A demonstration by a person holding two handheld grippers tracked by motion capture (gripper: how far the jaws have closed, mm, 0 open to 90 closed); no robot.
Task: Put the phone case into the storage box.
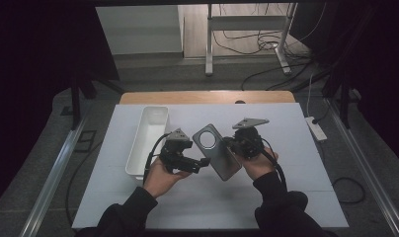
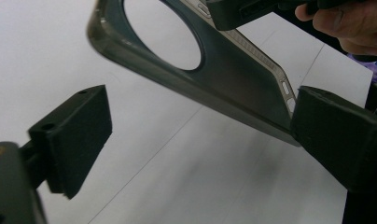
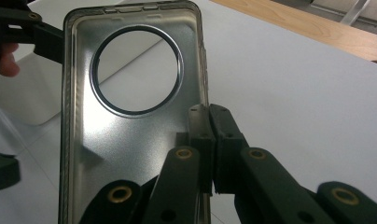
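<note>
phone case point(image 1: 216, 150): grey translucent, round camera cutout, held above white table sheet point(image 1: 286, 163), between both grippers | right gripper point(image 3: 209, 140): jaws pinching case's side edge | left gripper point(image 2: 200, 135): jaws spread, one touching case edge | white bin point(image 1: 147, 140): left, near

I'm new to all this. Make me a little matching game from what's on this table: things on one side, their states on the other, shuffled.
Things:
1. phone case
2. white bin
3. left gripper
4. right gripper

States:
A. jaws wide open
B. resting empty on the table
C. held up in the air
D. clamped on the case's edge

Pairs: 1-C, 2-B, 3-A, 4-D
</note>
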